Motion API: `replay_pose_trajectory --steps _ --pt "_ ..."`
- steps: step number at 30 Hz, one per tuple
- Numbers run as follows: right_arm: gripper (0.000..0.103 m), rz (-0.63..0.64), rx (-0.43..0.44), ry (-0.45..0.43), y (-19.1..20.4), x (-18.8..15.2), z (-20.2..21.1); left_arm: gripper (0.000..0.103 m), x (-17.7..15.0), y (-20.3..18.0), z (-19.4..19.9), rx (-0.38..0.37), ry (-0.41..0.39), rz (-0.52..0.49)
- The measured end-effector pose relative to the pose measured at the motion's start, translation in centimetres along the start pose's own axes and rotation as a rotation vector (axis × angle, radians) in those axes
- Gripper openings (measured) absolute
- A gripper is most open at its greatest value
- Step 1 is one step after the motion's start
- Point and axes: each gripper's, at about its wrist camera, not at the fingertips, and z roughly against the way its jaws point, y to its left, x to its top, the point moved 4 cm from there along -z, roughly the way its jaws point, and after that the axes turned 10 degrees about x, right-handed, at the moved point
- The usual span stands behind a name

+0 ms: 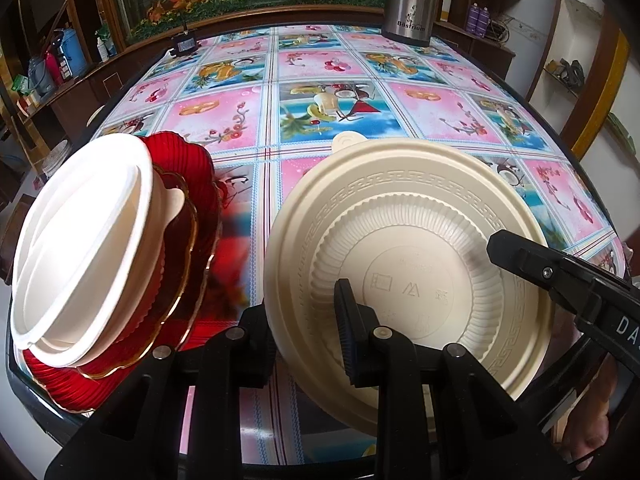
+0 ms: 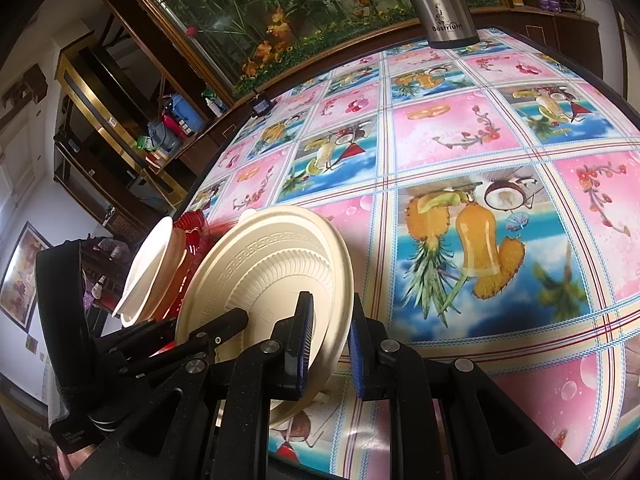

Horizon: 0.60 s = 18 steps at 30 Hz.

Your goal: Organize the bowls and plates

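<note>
At the near edge of the patterned surface, cream plate held tilted on edge, underside toward the left wrist camera. Left gripper straddling its lower rim, jaws narrowed onto it, one finger on the plate's base, the other behind. Right gripper pinching the same plate's near edge from the right side, rim between its pads, jaws narrow. Off to the left, well clear of both jaws: stack of white bowls nested on red scalloped plates, likely the destination; left gripper nearer. Count: one cream plate, at least two white bowls, apparently two red plates. Steel flask standing at the far edge.
</note>
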Motion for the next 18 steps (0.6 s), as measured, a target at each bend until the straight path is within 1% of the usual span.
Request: replay_pose_trajectory --steps 8,18 --pt "0.016 0.042 0.000 -0.017 2.1 0.1 0.8 0.024 0.4 1.4 1.7 0.000 -0.049 0.031" --pt "0.016 0.133 0.030 -0.062 6.8 1.8 2.2 0.024 1.4 4.8 5.0 0.013 -0.143 0.100"
